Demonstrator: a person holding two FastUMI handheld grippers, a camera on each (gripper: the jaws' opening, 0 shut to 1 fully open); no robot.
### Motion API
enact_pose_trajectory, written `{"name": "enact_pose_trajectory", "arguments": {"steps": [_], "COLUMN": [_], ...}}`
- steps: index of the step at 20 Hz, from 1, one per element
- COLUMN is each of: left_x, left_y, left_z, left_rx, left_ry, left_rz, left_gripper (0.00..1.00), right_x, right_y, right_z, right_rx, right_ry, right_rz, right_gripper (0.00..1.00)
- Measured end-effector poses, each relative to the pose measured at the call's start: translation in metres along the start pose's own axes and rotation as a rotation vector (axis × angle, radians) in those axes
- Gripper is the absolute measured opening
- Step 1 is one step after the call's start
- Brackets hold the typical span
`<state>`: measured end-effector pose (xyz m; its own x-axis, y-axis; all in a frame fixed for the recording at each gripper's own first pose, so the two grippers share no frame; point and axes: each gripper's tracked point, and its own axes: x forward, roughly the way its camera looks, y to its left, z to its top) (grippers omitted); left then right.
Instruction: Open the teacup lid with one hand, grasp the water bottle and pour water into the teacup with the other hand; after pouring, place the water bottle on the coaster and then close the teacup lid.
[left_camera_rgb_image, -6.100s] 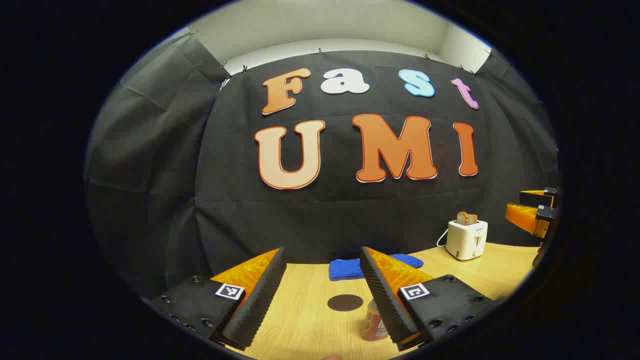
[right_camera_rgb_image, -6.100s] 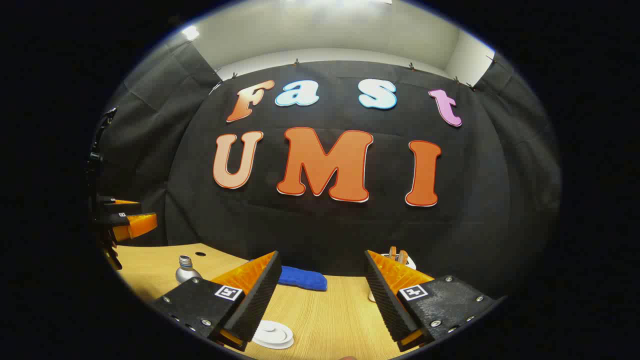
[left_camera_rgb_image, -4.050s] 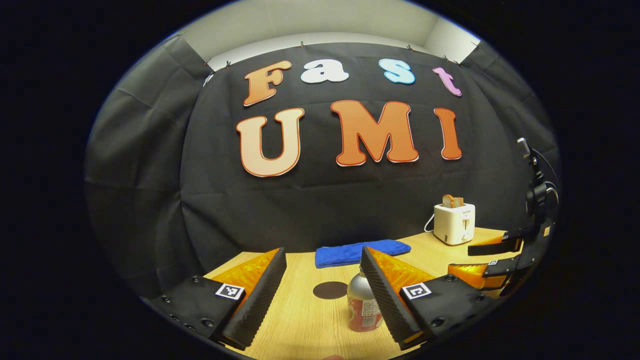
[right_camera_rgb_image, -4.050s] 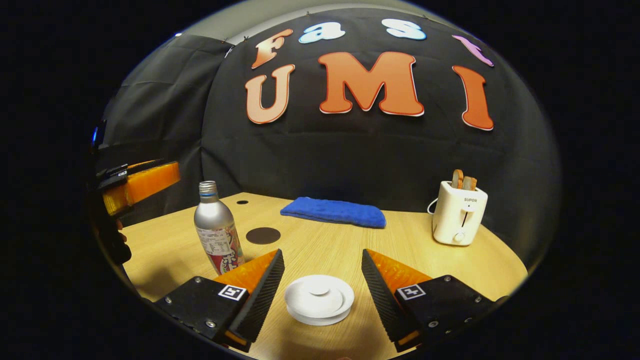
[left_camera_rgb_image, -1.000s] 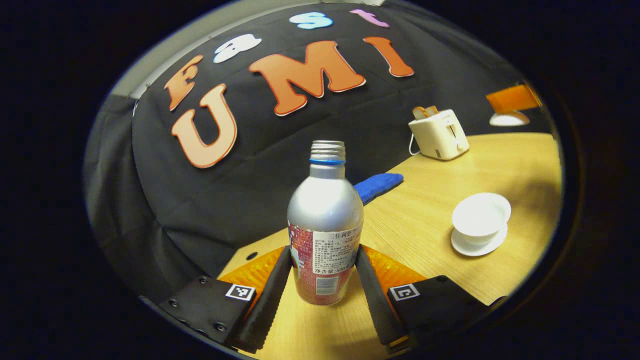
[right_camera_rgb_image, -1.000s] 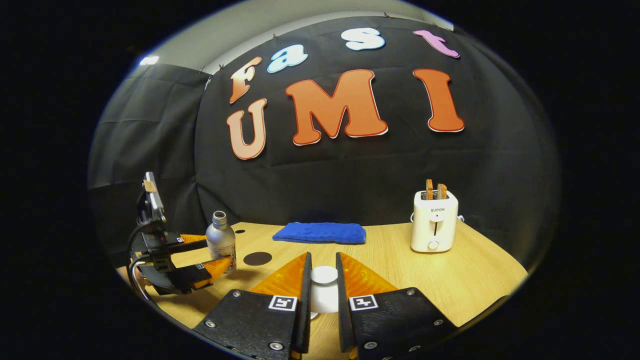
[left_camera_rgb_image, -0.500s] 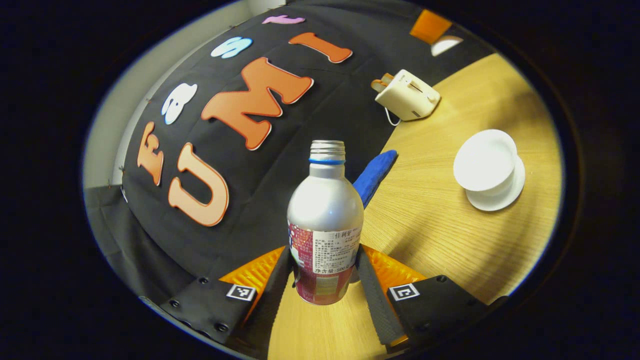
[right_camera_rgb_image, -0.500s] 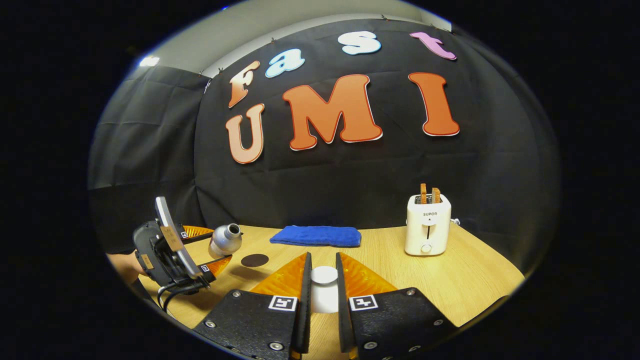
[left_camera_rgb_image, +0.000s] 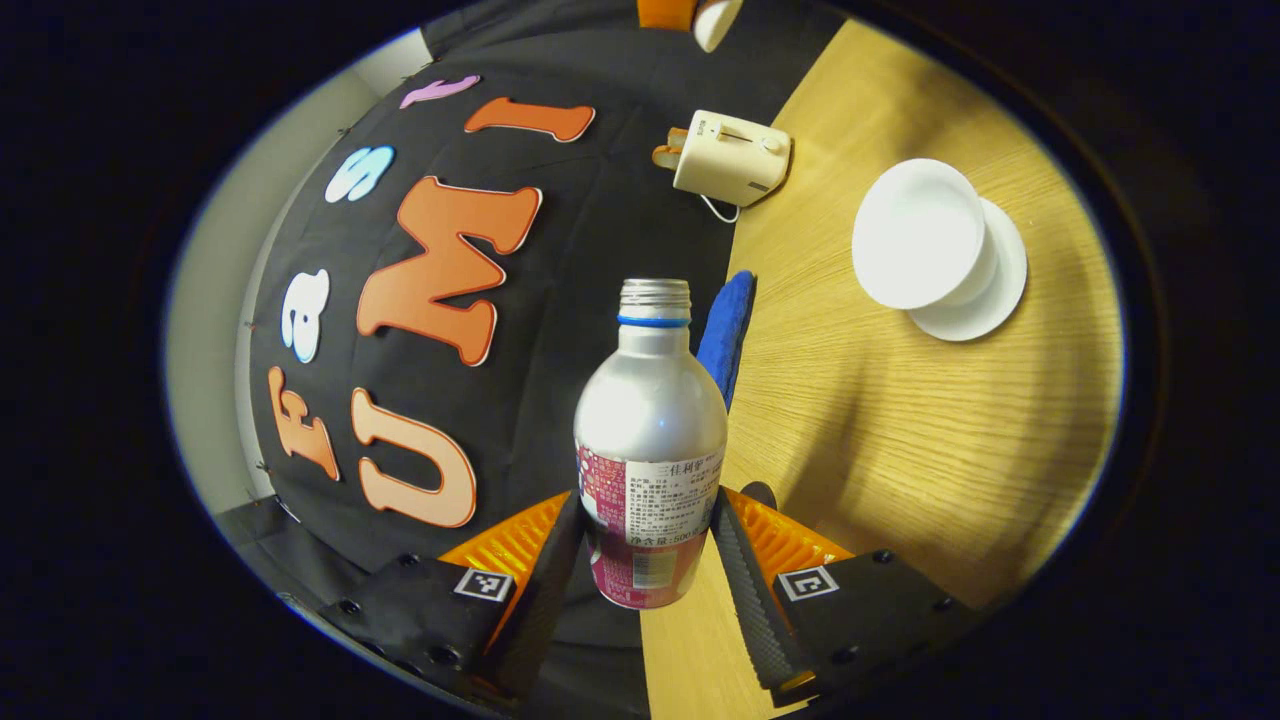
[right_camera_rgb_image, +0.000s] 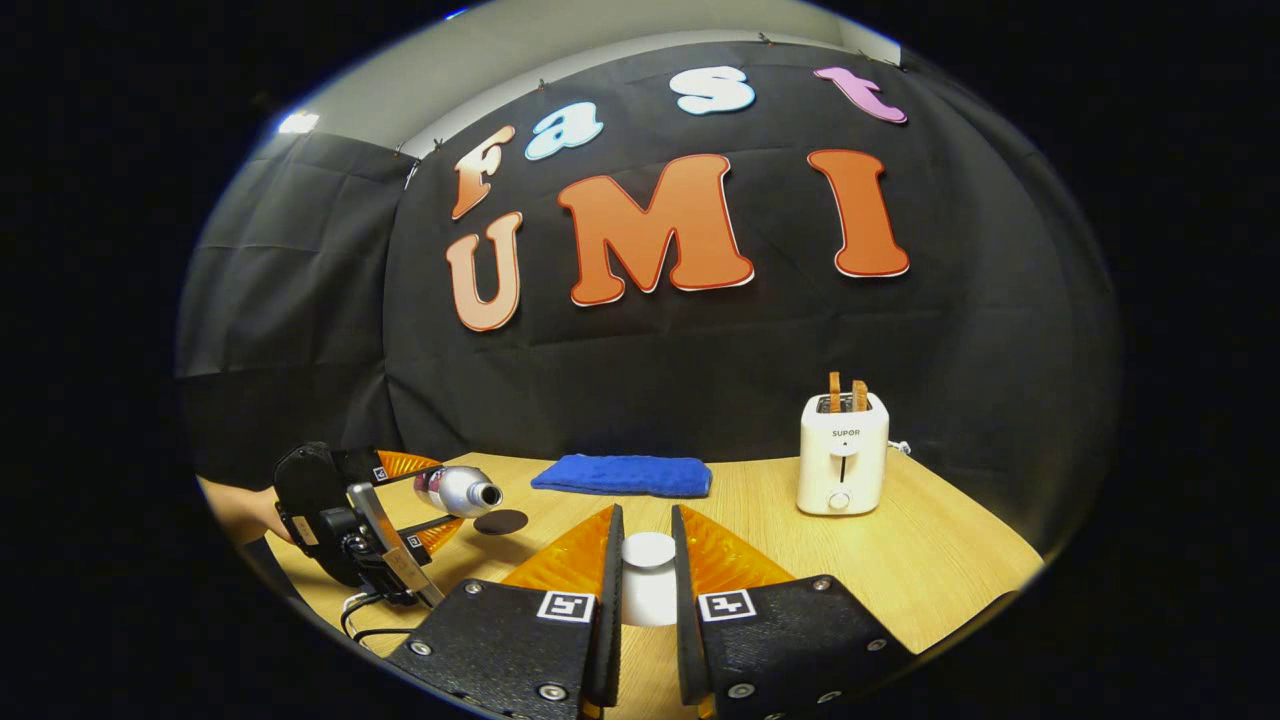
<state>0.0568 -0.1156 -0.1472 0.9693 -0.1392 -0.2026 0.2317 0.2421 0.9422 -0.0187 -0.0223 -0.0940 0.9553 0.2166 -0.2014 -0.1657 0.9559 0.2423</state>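
Between my left gripper's (left_camera_rgb_image: 640, 545) ribbed fingers (left_camera_rgb_image: 548, 580) sits the silver metal water bottle (left_camera_rgb_image: 650, 430), a rounded-shouldered cylinder with a threaded open neck, a blue ring below it and a red and white paper label; both fingers pinch its lower body. From the right gripper view I see that same bottle (right_camera_rgb_image: 462, 490) tipped nearly level above the table, mouth pointing toward the middle of the table, with the left gripper (right_camera_rgb_image: 400, 510) clamped on it and a hand (right_camera_rgb_image: 235, 510) behind.

My right gripper (right_camera_rgb_image: 646, 575) is pressed close on the glossy white round teacup lid (right_camera_rgb_image: 648, 575), held up off the table, both fingers against its sides. From the left gripper view I see the smooth white porcelain teacup (left_camera_rgb_image: 918, 235), a wide open bowl standing on its round white saucer (left_camera_rgb_image: 985, 290), well apart from the bottle's mouth.

A flat dark round coaster (right_camera_rgb_image: 500, 521) lies on the table just beside the tilted bottle. I work over a pale wooden table (right_camera_rgb_image: 900, 560) with fine straight grain. Farther back lie a folded fuzzy blue cloth (right_camera_rgb_image: 622, 475) and a boxy cream plastic toaster (right_camera_rgb_image: 842, 452) with two bread slices standing in it. Wrinkled black cloth walls the booth behind, with a plain pale wall above.
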Motion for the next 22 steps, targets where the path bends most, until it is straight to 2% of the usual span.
{"name": "enact_pose_trajectory", "arguments": {"steps": [2,5,6,9,10,11,14,17,21,22], "left_x": [-0.001,-0.001,-0.002,-0.005,-0.006,-0.007,-0.009,-0.008,-0.003,-0.004], "left_y": [0.004,0.011,0.014,0.017,0.018,0.017,0.02,0.019,0.019,0.02], "left_z": [0.003,0.011,0.011,0.019,0.021,0.023,0.029,0.034,0.044,0.044], "left_rx": [0.061,0.163,0.195,0.27,0.289,0.306,0.359,0.408,0.462,0.467], "left_ry": [-0.014,-0.042,-0.052,-0.085,-0.092,-0.1,-0.127,-0.146,-0.166,-0.169], "left_rz": [0.015,0.044,0.05,0.062,0.069,0.075,0.094,0.097,0.099,0.102], "left_gripper": [0.81,0.81,0.84,0.77,0.84,0.78,0.84,0.77,0.78,0.81], "right_x": [-0.001,-0.001,-0.001,-0.002,-0.003,-0.003,-0.003,-0.005,-0.006,-0.006], "right_y": [-0.002,-0.003,-0.005,-0.005,-0.006,-0.005,-0.006,-0.007,-0.008,-0.008], "right_z": [-0.001,-0.001,-0.001,-0.001,0.0,-0.001,0.0,0.0,0.001,0.002], "right_rx": [-0.001,-0.002,-0.001,-0.001,0.0,0.002,0.0,0.002,0.007,0.009], "right_ry": [0.002,-0.001,-0.002,-0.006,-0.007,-0.005,-0.009,-0.01,-0.015,-0.016], "right_rz": [-0.006,-0.016,-0.018,-0.022,-0.026,-0.025,-0.028,-0.03,-0.035,-0.036], "right_gripper": [0.23,0.24,0.24,0.24,0.24,0.24,0.23,0.24,0.24,0.24]}}
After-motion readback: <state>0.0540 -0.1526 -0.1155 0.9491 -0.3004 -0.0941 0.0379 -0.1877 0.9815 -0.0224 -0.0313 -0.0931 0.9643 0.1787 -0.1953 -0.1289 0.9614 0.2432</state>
